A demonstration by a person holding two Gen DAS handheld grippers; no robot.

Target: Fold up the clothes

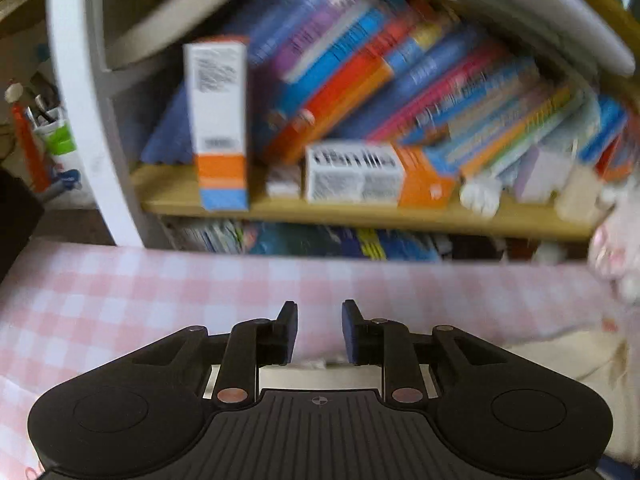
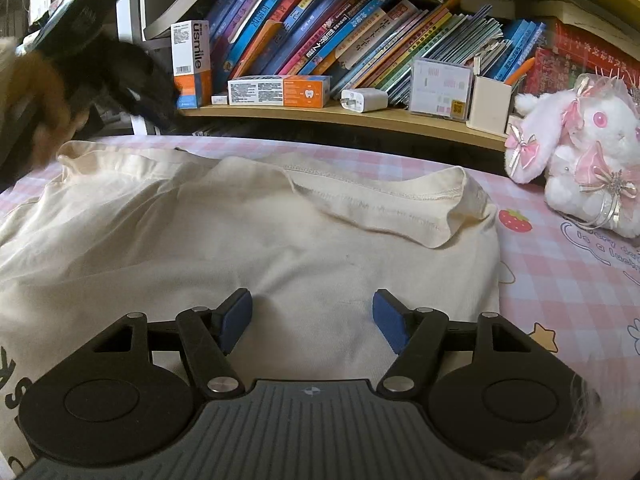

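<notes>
A cream garment lies spread over the pink checked sheet, its hem folded over at the far right. My right gripper hovers low over the garment's near part, open, nothing between its blue pads. My left gripper is open over bare pink checked sheet, with a strip of the cream garment at the lower right. The left wrist view is blurred by motion. In the right wrist view the other gripper and a hand show blurred at the upper left, above the garment's far left corner.
A wooden shelf runs along the far edge of the sheet, packed with leaning books, toothpaste boxes, a charger and a pen holder. A white and pink plush rabbit sits on the sheet at the right. A white upright post stands left.
</notes>
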